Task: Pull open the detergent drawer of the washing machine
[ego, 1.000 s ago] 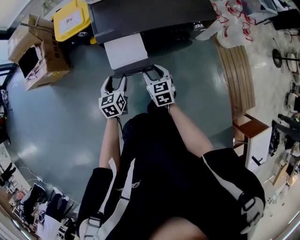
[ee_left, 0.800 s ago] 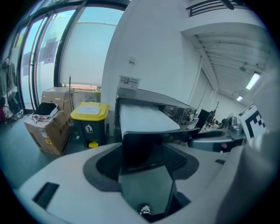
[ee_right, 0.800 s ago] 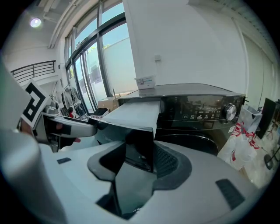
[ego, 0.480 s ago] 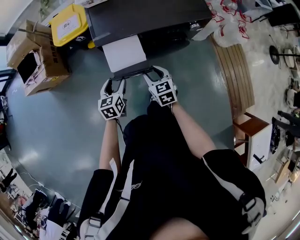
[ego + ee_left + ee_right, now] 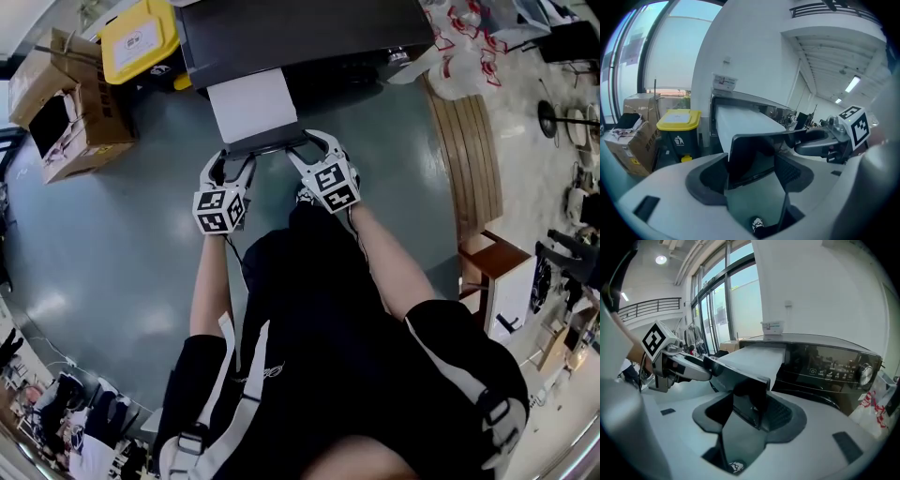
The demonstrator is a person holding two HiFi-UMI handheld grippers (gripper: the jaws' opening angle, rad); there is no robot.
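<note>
The left gripper (image 5: pixel 234 157) and right gripper (image 5: pixel 315 150), fingers apart and just opened wider, each loosely straddle a front corner of the detergent drawer (image 5: pixel 248 103), probably for an even pull.

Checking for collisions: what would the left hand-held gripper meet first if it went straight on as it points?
The detergent drawer's dark front panel, which stands between its jaws; they have just been opening. Depth is unclear.
</note>
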